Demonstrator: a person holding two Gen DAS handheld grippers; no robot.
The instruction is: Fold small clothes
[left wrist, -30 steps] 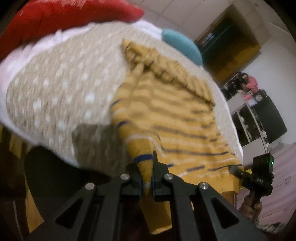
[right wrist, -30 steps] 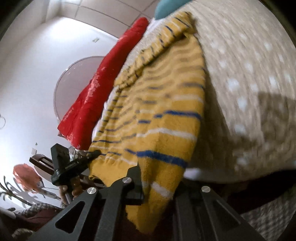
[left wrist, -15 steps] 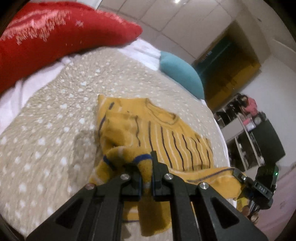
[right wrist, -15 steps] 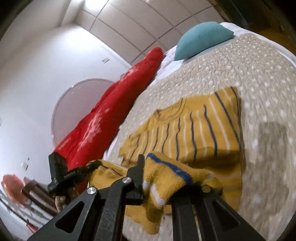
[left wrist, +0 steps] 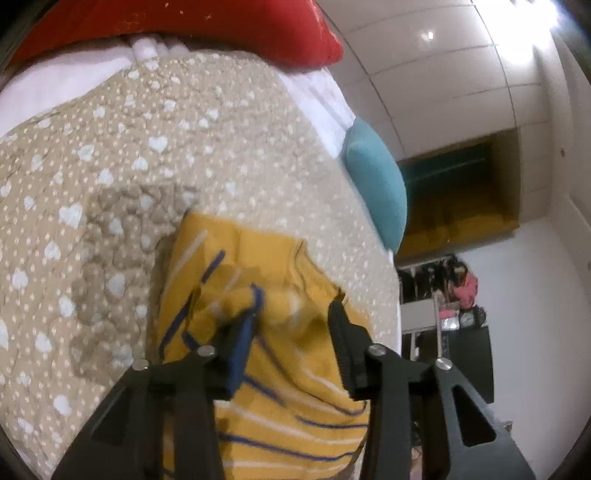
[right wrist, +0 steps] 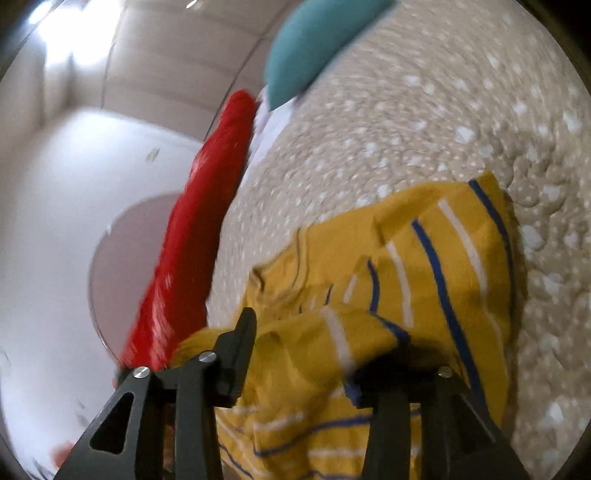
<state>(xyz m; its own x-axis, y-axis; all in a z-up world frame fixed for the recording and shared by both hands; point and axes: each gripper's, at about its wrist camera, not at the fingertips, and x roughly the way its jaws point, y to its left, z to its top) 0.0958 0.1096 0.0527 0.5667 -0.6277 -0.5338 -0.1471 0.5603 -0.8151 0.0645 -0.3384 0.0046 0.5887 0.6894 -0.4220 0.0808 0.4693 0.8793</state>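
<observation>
A small yellow sweater (left wrist: 280,398) with blue and white stripes lies folded over on the beige dotted bedspread (left wrist: 147,155). My left gripper (left wrist: 293,321) is open right above it, the knit bunched between and under the fingers. In the right wrist view the same sweater (right wrist: 424,258) lies doubled over. My right gripper (right wrist: 325,339) is open, with a fold of the knit draped over its right finger, which is partly hidden.
A red cushion (left wrist: 192,26) and white sheet lie at the bed's far edge, a teal pillow (left wrist: 376,184) to the right. In the right wrist view the red cushion (right wrist: 192,236) and teal pillow (right wrist: 314,40) also show. Shelves and a dark cabinet stand beyond the bed.
Both grippers carried the sweater's lower edge forward over its upper part and lowered it. Both were shut on the fabric and have opened.
</observation>
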